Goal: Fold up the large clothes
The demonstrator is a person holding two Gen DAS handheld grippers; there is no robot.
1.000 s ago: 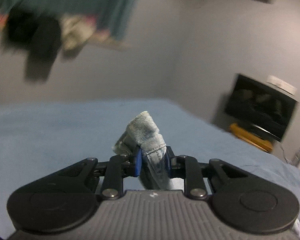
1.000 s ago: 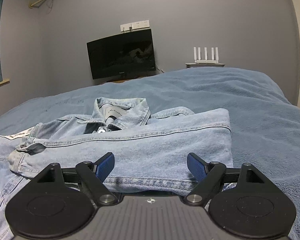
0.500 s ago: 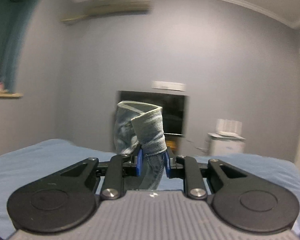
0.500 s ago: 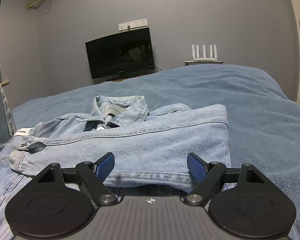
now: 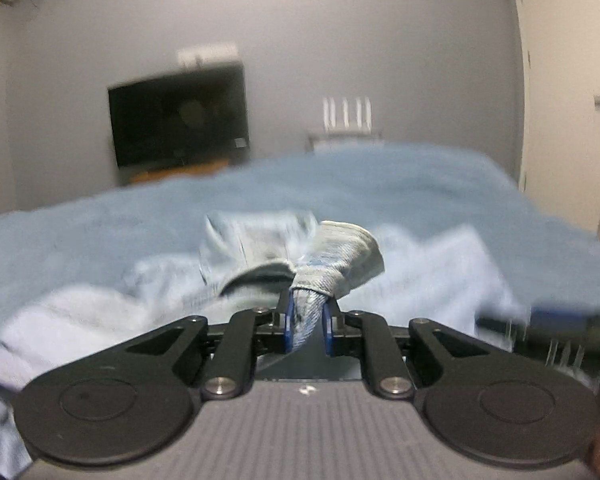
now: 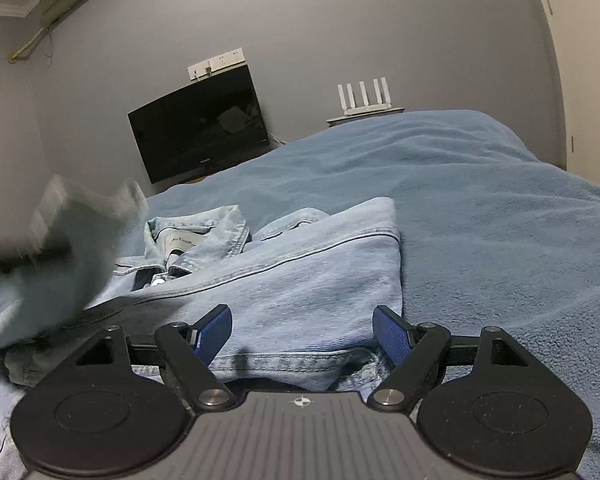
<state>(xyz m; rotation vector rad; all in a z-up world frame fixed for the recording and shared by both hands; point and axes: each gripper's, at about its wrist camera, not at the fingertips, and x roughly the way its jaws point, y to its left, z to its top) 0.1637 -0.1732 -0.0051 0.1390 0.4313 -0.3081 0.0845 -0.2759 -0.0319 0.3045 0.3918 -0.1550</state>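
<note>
A light blue denim jacket lies on the bed, collar toward the far side, its right half folded over. My left gripper is shut on a sleeve cuff of the jacket and holds it low over the garment. That sleeve shows as a blurred grey-blue shape at the left of the right wrist view. My right gripper is open and empty, low over the jacket's near hem. The jacket is blurred in the left wrist view.
The bed has a blue fleece blanket. A dark TV and a white router stand by the grey far wall. A white door is at the right.
My left gripper has swung round with the cuff, from facing the side wall to facing the TV wall, and has come down over the jacket. My right gripper has tilted up slightly and stays open.
</note>
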